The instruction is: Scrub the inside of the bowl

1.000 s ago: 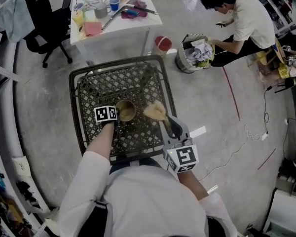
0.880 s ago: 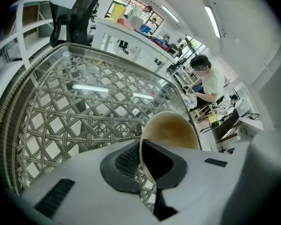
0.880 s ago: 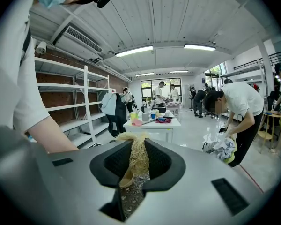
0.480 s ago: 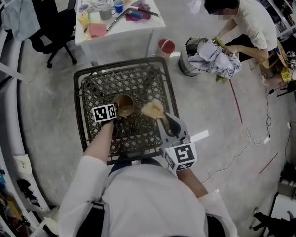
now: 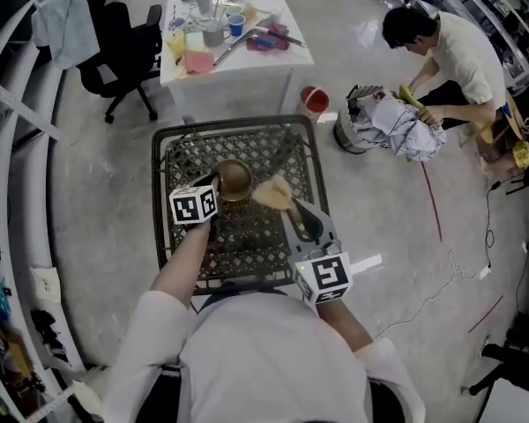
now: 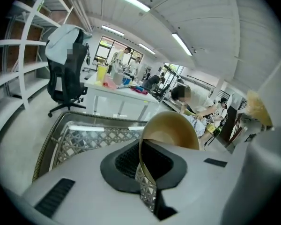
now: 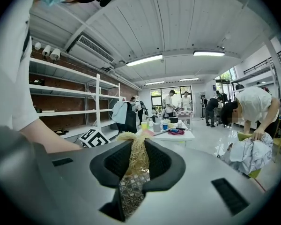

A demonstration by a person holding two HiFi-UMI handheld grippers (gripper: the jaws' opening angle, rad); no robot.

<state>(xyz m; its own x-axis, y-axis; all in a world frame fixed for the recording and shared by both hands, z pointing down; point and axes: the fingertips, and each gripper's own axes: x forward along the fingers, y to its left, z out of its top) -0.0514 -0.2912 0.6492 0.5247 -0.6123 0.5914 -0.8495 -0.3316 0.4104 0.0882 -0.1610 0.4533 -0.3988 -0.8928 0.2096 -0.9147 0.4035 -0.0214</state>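
Pinching bowl (image 5: 234, 180) rim, left gripper (image 5: 215, 186) jaws clamped, bowl tilted above wicker worktop (image 5: 247, 236); right gripper (image 5: 293, 210) jaws clamped on straw scrubber (image 5: 275, 192) just beside. Risk: rim grip slips under scrubbing push, bowl drops.

bowl (image 6: 173, 130): lower wall hidden behind left gripper (image 6: 141, 162) | scrubber (image 7: 135, 146): base hidden within right gripper (image 7: 137, 163) | table (image 5: 273, 55) items: too small

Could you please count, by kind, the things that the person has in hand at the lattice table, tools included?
Bowls: 1, the bowl, gripped at its rim by the left tool.
Scrubbers: 1, the straw-coloured scrubber, clamped in the right tool.
Tools: 2, left and right.
Total: 4.
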